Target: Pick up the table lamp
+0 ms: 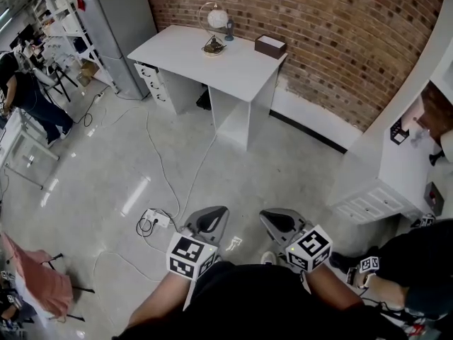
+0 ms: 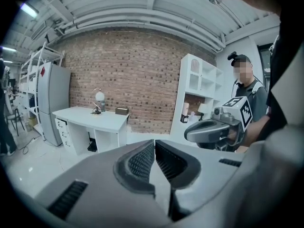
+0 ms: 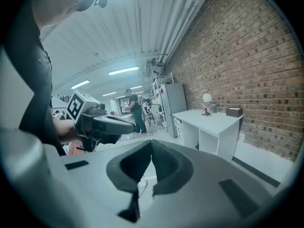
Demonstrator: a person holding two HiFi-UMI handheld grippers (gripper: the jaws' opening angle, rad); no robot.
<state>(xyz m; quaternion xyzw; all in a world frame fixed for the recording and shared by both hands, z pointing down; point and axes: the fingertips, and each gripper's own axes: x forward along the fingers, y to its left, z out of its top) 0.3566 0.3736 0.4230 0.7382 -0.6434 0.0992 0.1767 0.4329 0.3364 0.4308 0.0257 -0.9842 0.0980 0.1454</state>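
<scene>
The left claw (image 2: pixel 154 145) and right claw (image 3: pixel 151 144) are each pressed together with nothing between the jaws, well apart from the white bench (image 1: pixel 241 69). The table lamp (image 1: pixel 214 30) stands midway along its wall-side edge.

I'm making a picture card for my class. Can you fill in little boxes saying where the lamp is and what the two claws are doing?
Lamp: the table lamp stands upright on the white desk, by the brick wall
Neighbour: a brown box on the same desk, apart from the lamp
Left: the left claw is shut, with nothing in it
Right: the right claw is shut, with nothing in it
Gap: both claws are far from the desk
Floor: a power strip with cables
Job: lamp not picked up yet
</scene>
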